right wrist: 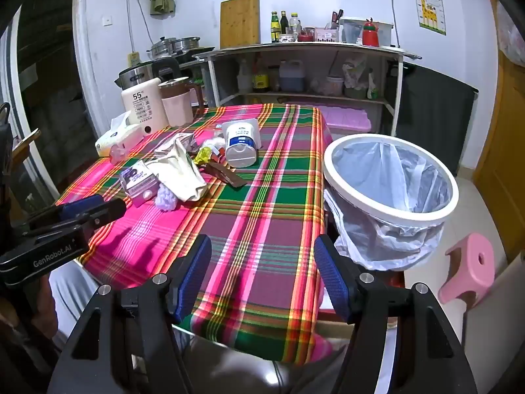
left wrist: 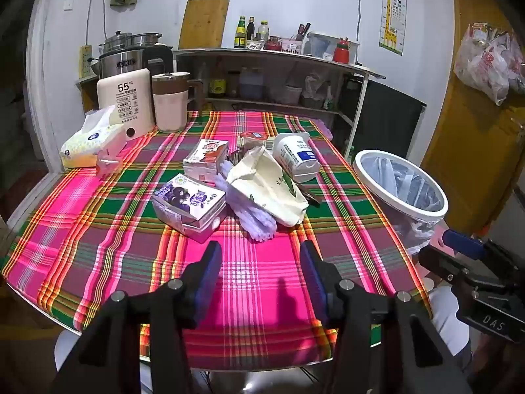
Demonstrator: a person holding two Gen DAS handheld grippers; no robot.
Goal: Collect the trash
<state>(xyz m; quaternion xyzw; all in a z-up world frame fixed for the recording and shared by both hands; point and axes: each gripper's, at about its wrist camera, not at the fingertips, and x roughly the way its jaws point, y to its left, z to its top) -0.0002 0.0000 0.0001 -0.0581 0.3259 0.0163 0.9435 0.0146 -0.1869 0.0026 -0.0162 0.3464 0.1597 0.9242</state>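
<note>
A pile of trash lies mid-table on the plaid cloth: a purple milk carton, an orange-printed carton, a crumpled cream paper bag, white foam netting and a tipped white yoghurt tub. The tub, bag and a brown wrapper also show in the right wrist view. A white bin with a clear liner stands at the table's right edge. My left gripper is open and empty, short of the pile. My right gripper is open and empty over the cloth.
A tissue pack, a white water warmer and a pink jug stand at the table's back left. A shelf unit stands behind. A pink stool is on the floor at the right.
</note>
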